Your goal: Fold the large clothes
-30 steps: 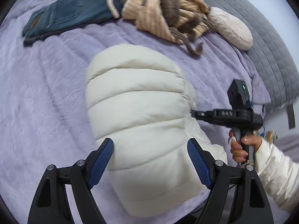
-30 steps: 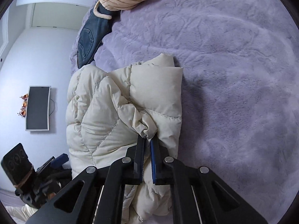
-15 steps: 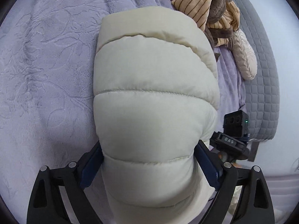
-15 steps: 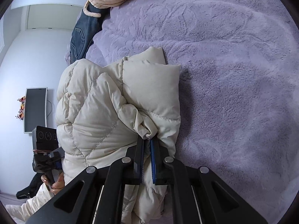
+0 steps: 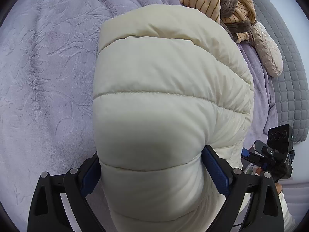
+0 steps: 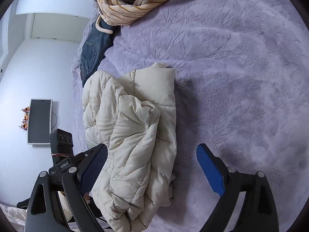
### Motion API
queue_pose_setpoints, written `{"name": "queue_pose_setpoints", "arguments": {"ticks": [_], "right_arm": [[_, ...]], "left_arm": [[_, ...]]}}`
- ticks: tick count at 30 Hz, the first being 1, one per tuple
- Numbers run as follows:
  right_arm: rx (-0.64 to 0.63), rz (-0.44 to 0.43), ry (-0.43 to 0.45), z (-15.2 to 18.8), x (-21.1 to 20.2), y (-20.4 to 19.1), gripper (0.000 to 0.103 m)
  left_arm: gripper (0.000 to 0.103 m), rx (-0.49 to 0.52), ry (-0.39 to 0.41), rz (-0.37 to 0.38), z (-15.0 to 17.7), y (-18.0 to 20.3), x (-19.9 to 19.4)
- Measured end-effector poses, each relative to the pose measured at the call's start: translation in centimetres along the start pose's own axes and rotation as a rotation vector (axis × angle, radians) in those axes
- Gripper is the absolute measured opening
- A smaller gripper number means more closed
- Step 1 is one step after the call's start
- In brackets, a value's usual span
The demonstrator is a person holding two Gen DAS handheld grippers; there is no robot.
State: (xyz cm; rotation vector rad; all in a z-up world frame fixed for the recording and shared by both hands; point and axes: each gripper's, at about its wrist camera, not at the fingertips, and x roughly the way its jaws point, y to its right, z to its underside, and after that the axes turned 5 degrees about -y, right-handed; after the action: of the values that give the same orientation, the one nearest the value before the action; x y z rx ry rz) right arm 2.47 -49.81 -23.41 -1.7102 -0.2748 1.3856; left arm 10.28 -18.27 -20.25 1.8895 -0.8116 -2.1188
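A cream puffer jacket [image 5: 164, 89] lies folded into a thick bundle on the purple bedspread [image 5: 48, 77]. My left gripper [image 5: 152, 172] is open wide, and its blue pads straddle the near end of the bundle. In the right wrist view the jacket [image 6: 135, 131] shows its crumpled side. My right gripper [image 6: 152, 166] is open and empty, with the jacket's edge between its fingers. The right gripper also shows in the left wrist view [image 5: 270, 152], at the jacket's right side.
Folded blue jeans [image 6: 94, 52] and a striped tan and brown garment pile [image 6: 135, 3] lie at the far end of the bed. A cream pillow [image 5: 266, 52] and grey quilted headboard [image 5: 289, 73] are at the right. A wall screen [image 6: 39, 121] hangs beyond the bed edge.
My right gripper has opened and let go of the jacket fold it was pinching. My left gripper has moved forward so its fingers straddle the bundle.
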Motion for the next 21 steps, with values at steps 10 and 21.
{"name": "queue_pose_setpoints", "arguments": {"ticks": [10,21], "right_arm": [[0.005,-0.152,-0.158,-2.0,6.8,1.1,0.101],[0.069,-0.190,-0.188,-2.8,10.3,-0.6,0.084]], "left_arm": [[0.101,-0.021,-0.029,0.072,-0.8,-0.9,0.9],[0.098,0.049,0.021,-0.077,-0.8,1.4,0.7]]}}
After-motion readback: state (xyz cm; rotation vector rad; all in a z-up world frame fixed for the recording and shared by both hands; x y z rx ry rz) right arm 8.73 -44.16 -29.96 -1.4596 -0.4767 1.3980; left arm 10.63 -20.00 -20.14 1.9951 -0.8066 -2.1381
